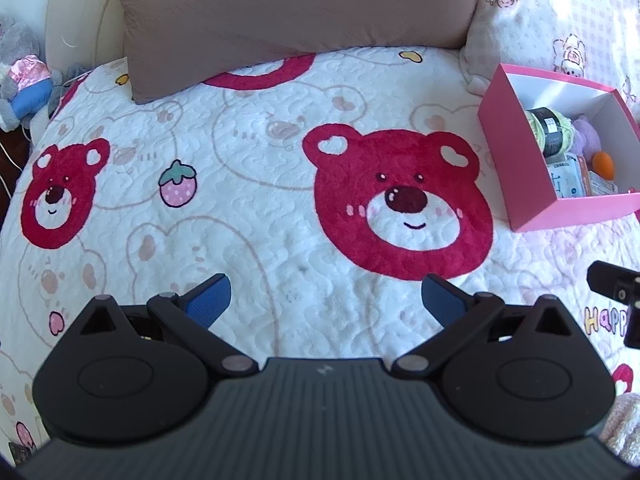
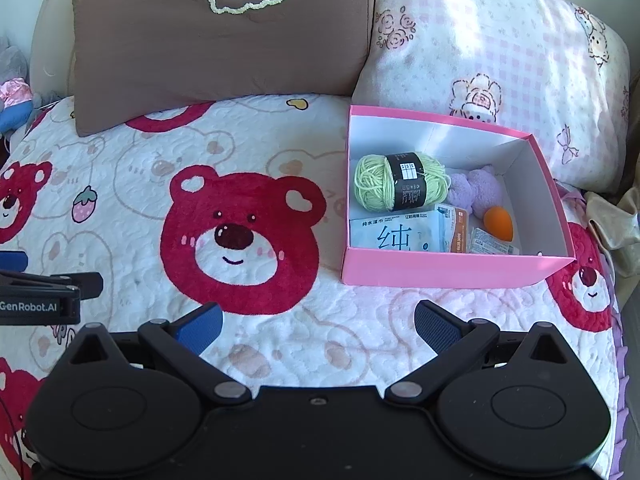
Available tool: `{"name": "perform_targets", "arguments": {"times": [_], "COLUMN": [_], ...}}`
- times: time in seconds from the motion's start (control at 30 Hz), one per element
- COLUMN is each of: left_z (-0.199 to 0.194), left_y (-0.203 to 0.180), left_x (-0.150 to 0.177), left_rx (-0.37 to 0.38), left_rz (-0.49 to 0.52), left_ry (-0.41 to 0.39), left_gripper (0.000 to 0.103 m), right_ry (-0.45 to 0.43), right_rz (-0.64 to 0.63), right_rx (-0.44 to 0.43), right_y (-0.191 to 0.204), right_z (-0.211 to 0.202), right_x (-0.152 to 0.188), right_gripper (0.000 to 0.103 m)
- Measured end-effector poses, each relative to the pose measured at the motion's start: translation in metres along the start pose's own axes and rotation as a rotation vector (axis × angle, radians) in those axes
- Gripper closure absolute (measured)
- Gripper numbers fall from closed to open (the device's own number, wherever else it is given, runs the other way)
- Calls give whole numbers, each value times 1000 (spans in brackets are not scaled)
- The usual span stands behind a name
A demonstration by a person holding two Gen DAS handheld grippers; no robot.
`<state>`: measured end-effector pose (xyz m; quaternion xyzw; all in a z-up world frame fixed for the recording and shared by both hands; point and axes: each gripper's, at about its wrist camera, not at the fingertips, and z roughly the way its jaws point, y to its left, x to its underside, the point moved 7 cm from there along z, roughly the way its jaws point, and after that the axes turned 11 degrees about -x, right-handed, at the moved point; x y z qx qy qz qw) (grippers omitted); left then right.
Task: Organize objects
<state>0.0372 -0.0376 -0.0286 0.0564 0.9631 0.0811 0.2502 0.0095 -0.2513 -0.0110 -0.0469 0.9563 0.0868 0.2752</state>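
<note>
Pink box (image 2: 440, 272) with green yarn (image 2: 400, 184) inside, ahead and right of right gripper (image 2: 318, 326); far right of left gripper (image 1: 326, 300). Both released, empty, above blanket (image 2: 132, 216).

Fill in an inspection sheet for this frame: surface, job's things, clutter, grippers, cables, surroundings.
Surface: bear-print quilt on a bed.
Job's things: pink box holding green yarn, purple plush, orange sponge, wipes pack and sachets.
Clutter: nothing loose seen on the quilt.
Grippers: left gripper and right gripper open, empty, above the quilt.
Cables: thin white one at left edge.
Surroundings: brown pillow, pink checked pillow, grey plush toy.
</note>
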Motion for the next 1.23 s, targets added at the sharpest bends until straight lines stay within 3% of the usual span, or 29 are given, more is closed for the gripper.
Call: {"name": "perform_targets", "arguments": {"times": [1.23], "left_z": [8], "left_y": [-5], "left_x": [-2], "left_rx": [40], "left_rz": [30], "left_ry": [10], "left_gripper": [0], "right_ry": [5], "right_rz": [43], "right_rx": [-27], "right_y": [4], "right_z": [2], "right_x": [2], "right_gripper": [0]}}
